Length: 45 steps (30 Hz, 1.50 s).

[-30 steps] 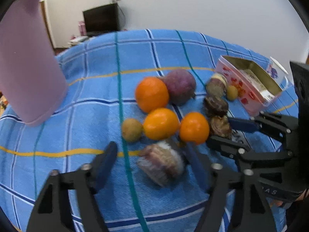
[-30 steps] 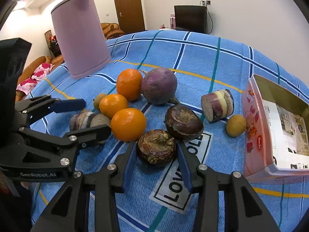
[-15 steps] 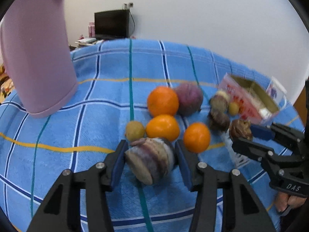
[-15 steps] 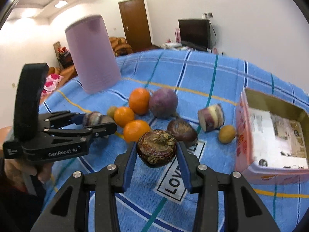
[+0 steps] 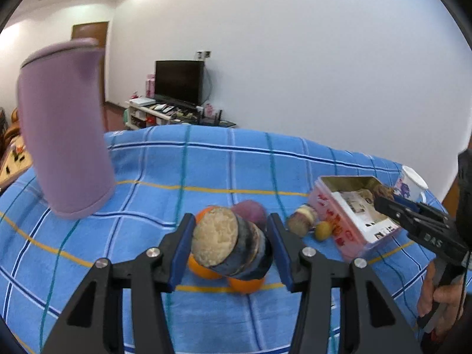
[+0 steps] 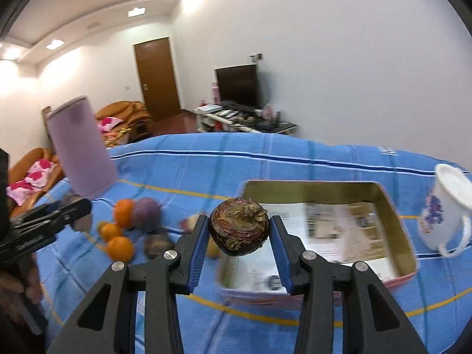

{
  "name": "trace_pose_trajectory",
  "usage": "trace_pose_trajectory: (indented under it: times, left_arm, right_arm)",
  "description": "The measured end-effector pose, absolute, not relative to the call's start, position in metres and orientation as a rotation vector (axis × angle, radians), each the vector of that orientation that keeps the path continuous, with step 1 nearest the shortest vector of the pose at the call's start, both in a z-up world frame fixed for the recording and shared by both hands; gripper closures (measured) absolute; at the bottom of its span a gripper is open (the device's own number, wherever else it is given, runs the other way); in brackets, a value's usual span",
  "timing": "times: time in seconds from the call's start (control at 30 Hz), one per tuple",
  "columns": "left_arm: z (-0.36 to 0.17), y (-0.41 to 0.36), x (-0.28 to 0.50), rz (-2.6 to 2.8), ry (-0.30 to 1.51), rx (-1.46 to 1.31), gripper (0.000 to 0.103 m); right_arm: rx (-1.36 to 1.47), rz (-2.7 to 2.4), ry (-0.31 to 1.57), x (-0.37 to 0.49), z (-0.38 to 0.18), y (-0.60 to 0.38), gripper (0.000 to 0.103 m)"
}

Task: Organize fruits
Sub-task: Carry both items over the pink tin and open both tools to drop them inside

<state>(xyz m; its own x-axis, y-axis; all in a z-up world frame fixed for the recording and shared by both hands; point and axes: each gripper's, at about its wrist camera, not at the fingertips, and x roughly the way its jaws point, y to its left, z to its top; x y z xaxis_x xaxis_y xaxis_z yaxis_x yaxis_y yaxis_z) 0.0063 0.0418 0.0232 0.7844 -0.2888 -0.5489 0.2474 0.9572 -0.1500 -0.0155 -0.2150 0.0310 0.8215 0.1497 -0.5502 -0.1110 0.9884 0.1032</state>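
left hand-held gripper [image 5: 230, 244] clamped, right hand-held gripper [image 6: 239, 231] clamped

Bright ceiling lights, fisheye-bent edges with dark corners, motion blur throughout.

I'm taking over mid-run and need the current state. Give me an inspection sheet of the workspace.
Surface: blue checked cloth, flat.
Job's things: oranges, purple round root, cut piece and small yellow fruit loose on the cloth; open tin box holds printed paper only.
Clutter: lilac tall container; white flowered mug beside the box.
Grippers: left gripper shut on a cut purple-skinned chunk; right gripper shut on a dark brown round fruit, at the box's near edge.
Cables: one hangs by the TV.
Surroundings: door, sofa, TV stand.
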Motion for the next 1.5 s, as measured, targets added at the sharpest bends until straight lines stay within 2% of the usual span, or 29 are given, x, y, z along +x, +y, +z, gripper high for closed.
trace_pose_trajectory:
  times: [0.53,0.77,1.07,1.5]
  left_arm:
    - [0.026,-0.109,0.013,-0.502,0.598,0.082,0.051]
    - [0.014,-0.158,0.024,-0.543,0.646,0.113,0.051]
    - [-0.006,-0.177,0.033,-0.525,0.712,0.125,0.051]
    - [-0.012,-0.177,0.032,-0.468,0.688,0.173,0.051]
  right_arm:
    - [0.051,-0.067,0.630,-0.008,0.014,-0.305,0.060]
    - [0.072,-0.076,0.683,0.002,0.002,-0.315,0.059]
    - [0.072,-0.098,0.753,0.012,-0.014,-0.320,0.059]
    - [0.054,-0.097,0.759,0.013,-0.015,-0.316,0.059]
